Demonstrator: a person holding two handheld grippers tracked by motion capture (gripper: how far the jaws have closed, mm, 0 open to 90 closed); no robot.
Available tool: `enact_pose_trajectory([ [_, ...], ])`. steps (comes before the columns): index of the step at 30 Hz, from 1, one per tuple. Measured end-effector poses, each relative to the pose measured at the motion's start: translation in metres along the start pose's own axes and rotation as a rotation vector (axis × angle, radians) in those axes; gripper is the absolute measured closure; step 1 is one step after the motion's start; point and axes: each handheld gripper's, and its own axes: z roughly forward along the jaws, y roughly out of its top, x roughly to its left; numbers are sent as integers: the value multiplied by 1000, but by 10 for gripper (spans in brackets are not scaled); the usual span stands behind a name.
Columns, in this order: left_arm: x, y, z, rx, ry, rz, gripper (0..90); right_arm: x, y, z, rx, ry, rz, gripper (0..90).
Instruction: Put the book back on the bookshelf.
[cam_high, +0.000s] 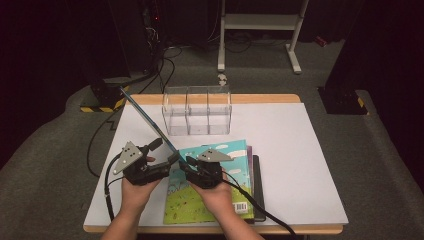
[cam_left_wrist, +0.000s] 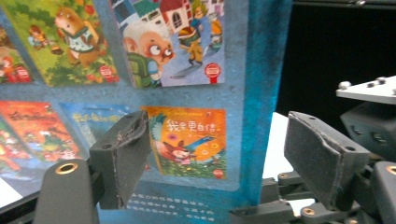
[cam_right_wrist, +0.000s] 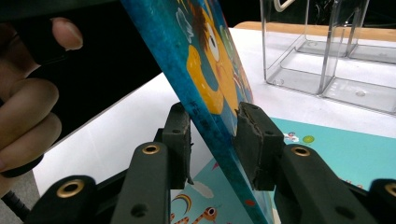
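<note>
Blue book (cam_right_wrist: 205, 70): paper cover, printed, faintly mottled, low sheen. Beyond it, the organiser (cam_high: 197, 110) was clear glossy plastic. Beneath it, the table (cam_high: 295, 150) was matt white with a pale wood edge. Gripper pads (cam_left_wrist: 126, 154) were matt black, rubbery, roughly worn; pivots brass-coloured.

Dim room, grey carpet floor (cam_high: 60, 150).
White stand frame (cam_high: 260, 22) at rear; dark cabinets and trailing cables (cam_high: 160, 65) behind wooden-edged table (cam_high: 300, 150).

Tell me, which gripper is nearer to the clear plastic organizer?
Right. The right gripper sits just in front of the clear plastic organizer, clamped on the raised blue book. The left gripper is beside it, farther left, open.
</note>
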Motion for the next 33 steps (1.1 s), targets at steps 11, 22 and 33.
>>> enact_pose_trajectory([
  [11, 3, 0, 0, -7, 45, 5, 230, 9, -6, 1, 25, 40, -7, 660],
  [22, 4, -2, 0, -9, 88, 28, 236, 20, -9, 7, 51, 91, -23, 673],
  [33, 7, -5, -1, -21, 183, 87, 298, 27, -12, 13, 68, 121, -43, 673],
])
